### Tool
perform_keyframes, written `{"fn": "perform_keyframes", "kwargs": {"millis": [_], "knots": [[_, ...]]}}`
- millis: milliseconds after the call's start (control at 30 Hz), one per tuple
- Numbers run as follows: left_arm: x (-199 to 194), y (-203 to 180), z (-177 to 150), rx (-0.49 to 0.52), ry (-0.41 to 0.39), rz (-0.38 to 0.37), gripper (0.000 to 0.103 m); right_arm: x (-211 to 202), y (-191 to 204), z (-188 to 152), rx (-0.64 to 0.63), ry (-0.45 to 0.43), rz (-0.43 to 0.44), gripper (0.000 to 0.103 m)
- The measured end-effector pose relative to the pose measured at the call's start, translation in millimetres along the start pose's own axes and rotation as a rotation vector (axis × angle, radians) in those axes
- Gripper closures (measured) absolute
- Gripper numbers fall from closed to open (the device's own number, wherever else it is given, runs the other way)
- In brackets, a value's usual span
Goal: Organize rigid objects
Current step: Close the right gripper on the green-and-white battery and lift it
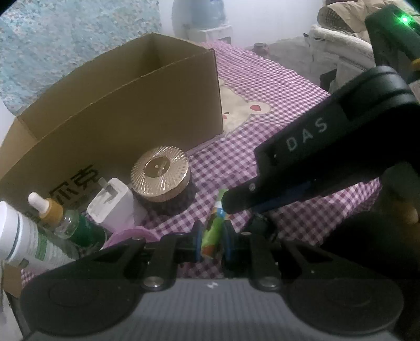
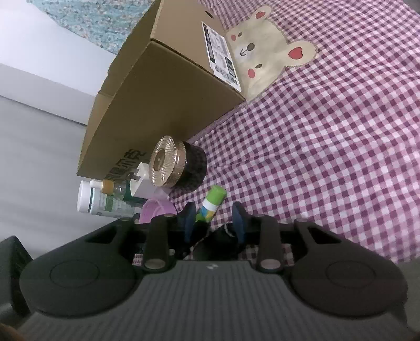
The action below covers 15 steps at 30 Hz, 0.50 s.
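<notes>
A green glue stick (image 1: 215,227) lies on the purple checked cloth. My left gripper (image 1: 212,242) is shut on its near end. My right gripper (image 1: 237,200) reaches in from the right, its fingers over the stick's far end; in the right wrist view the right gripper (image 2: 214,219) is open with the glue stick (image 2: 211,203) between its fingers. A gold-lidded dark jar (image 1: 161,177), a white charger plug (image 1: 113,204), a dropper bottle (image 1: 56,217) and a white bottle (image 1: 23,241) stand beside the open cardboard box (image 1: 126,105).
A pink round object (image 2: 157,209) lies by the bottles. The bear patch (image 2: 265,49) on the cloth lies beyond the box. Piled coats (image 1: 338,39) and a water dispenser (image 1: 202,18) stand at the back.
</notes>
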<state>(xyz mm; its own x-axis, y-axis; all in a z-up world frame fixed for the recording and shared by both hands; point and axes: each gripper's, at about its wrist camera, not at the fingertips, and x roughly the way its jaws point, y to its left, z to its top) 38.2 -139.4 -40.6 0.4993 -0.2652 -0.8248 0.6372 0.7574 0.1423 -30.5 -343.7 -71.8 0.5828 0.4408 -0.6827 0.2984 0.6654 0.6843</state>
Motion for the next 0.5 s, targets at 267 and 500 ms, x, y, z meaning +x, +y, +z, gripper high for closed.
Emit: {"fn": "perform_keyframes", "kwargs": {"millis": [267, 500], "knots": [[12.7, 1.4, 8.1, -0.001, 0.018, 0.004, 0.086, 20.2, 2.2, 11.0, 0.013, 0.001, 0.018, 0.076], [17.2, 0.1, 7.3, -0.006, -0.009, 0.011, 0.087, 33.4, 3.9, 20.4, 0.046, 0.005, 0.057, 0.075]]}}
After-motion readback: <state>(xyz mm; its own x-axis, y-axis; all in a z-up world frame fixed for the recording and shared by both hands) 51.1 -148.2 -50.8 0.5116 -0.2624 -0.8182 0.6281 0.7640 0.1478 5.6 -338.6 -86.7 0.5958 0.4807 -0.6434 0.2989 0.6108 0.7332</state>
